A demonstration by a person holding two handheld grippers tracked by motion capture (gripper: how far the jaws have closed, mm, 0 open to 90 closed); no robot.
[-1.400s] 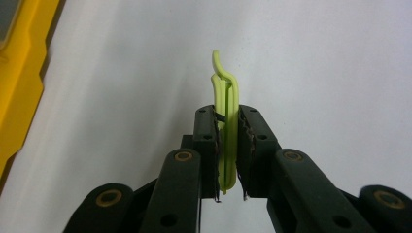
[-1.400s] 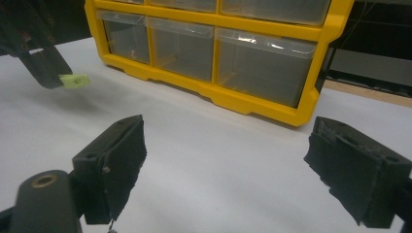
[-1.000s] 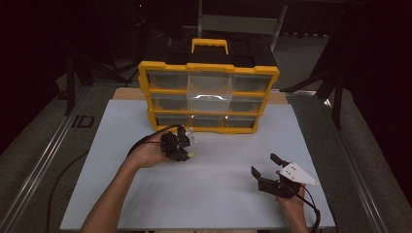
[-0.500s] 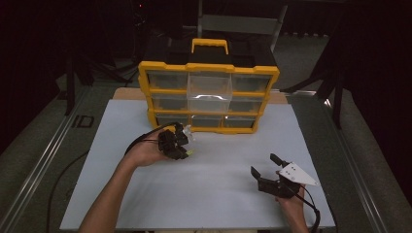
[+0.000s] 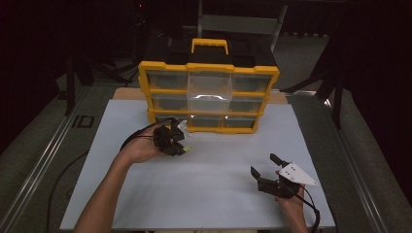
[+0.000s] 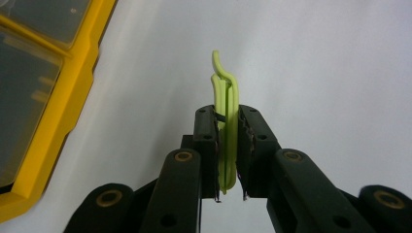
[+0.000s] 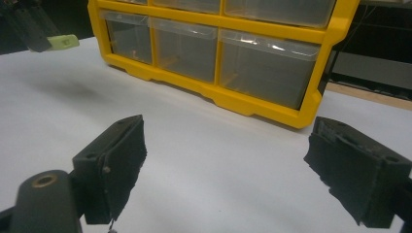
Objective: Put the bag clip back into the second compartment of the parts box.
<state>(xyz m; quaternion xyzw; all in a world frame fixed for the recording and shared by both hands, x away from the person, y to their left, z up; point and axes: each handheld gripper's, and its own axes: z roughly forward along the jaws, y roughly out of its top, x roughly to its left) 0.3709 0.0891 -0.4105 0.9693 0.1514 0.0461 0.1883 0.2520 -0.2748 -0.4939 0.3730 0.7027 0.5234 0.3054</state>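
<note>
Clip, lime green and thin, sits clamped in the left gripper, its long axis along the jaws; the organizer lies at one o'clock, close. Right gripper gapes empty, farther off.

The only marking that can be read stands on the grey floor strip left of the surface: two dark characters looking like "ID". Nothing else carries legible text.
</note>
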